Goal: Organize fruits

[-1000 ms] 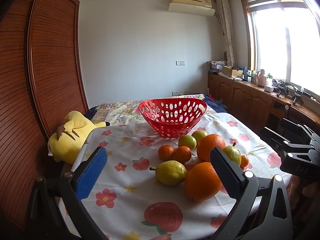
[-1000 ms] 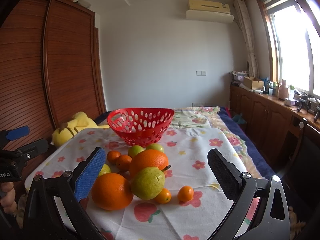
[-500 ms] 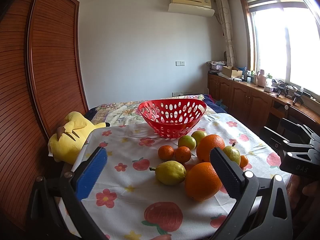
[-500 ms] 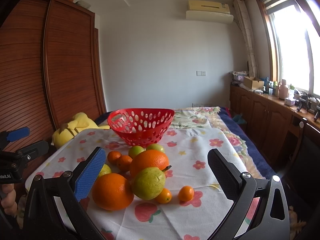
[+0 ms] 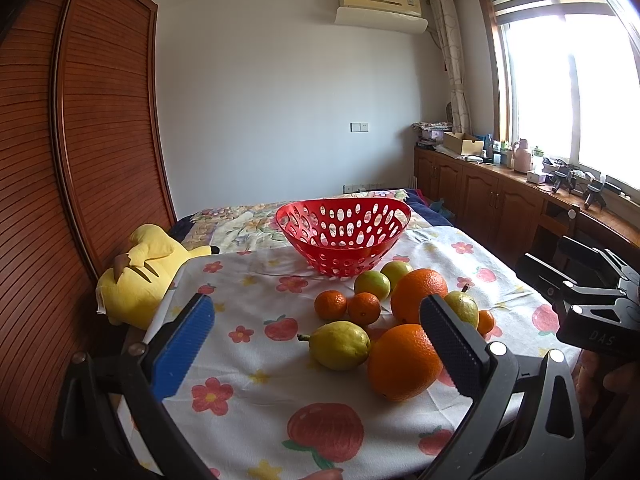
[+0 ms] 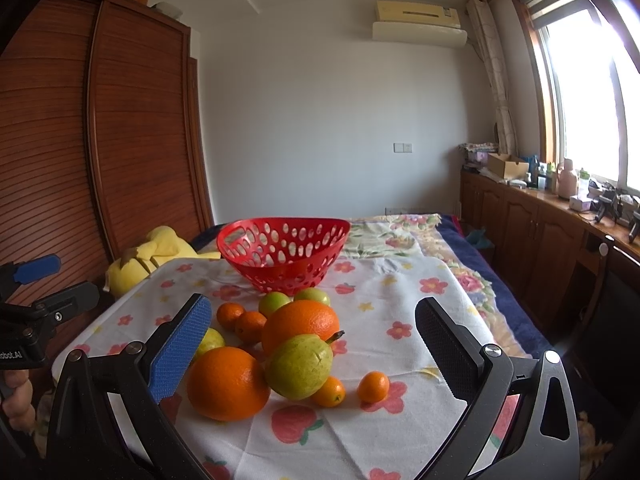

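While the left gripper point(image 5: 316, 330) hung wide open and empty above the near edge of the flowered tablecloth point(image 5: 256, 272), its camera looked over the fruit heap: a yellow pear point(image 5: 340, 345) nearest, a big orange point(image 5: 404, 361) just beside it, two mandarins point(image 5: 330, 304) behind, green fruits point(image 5: 372, 285) and a second orange point(image 5: 418, 289) closer to the empty red perforated basket point(image 5: 343, 236). A yellow plush toy point(image 5: 140, 272) lay off the cloth's left side, and the other gripper showed at the right edge.

From the right wrist, the right gripper point(image 6: 312, 336) was likewise spread wide, holding nothing, framing a green pear point(image 6: 299, 366) leaning against both oranges point(image 6: 228, 382), with two kumquats point(image 6: 373, 387) just to its right. Behind them the basket point(image 6: 283, 248) sat on the cloth, clear of both grippers.
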